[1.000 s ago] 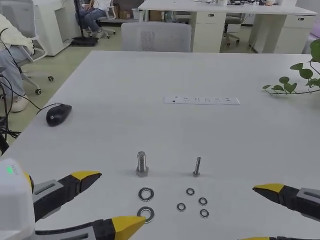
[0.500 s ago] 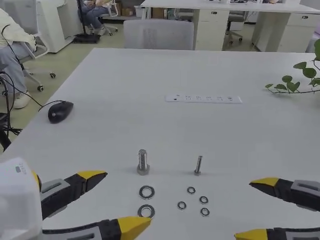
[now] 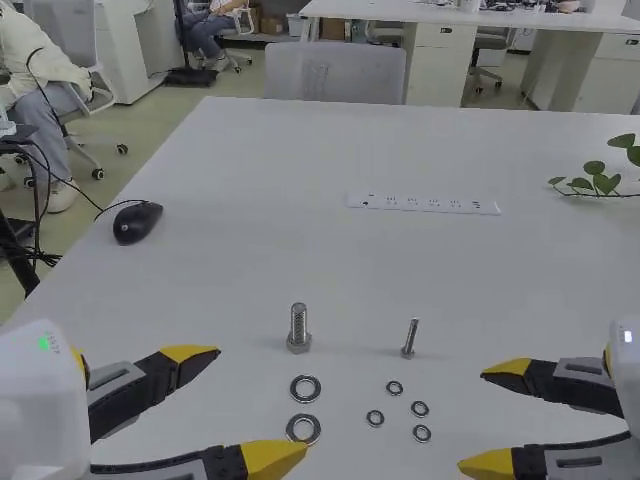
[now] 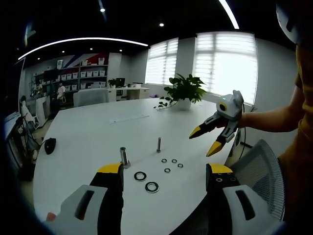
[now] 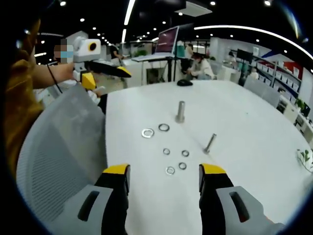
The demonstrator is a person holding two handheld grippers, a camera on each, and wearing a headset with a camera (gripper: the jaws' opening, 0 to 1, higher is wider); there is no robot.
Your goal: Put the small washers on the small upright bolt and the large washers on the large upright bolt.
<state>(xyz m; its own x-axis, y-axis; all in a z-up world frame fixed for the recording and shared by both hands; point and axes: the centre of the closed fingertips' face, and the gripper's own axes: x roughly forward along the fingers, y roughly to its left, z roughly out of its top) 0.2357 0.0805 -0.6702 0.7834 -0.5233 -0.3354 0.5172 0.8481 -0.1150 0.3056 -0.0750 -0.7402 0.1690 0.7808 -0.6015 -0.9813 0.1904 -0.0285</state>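
We hold both grippers w/ jaws apart & empty at frame bottom: L gripper [image 3: 250,405] just left of the big washers [image 3: 305,388], flat below big bolt [image 3: 298,328]; R gripper [image 3: 478,418] right of small washers [image 3: 419,408] below small bolt [image 3: 410,338].

Table [image 3: 420,270] plain pale grey. Large bolt [image 3: 299,328], small bolt [image 3: 410,338], large washers [image 3: 305,387], small washers [image 3: 394,388]: all silver. Left hand-held gripper [image 3: 248,403], right hand-held gripper [image 3: 475,418]: yellow tips, dark grey behind.
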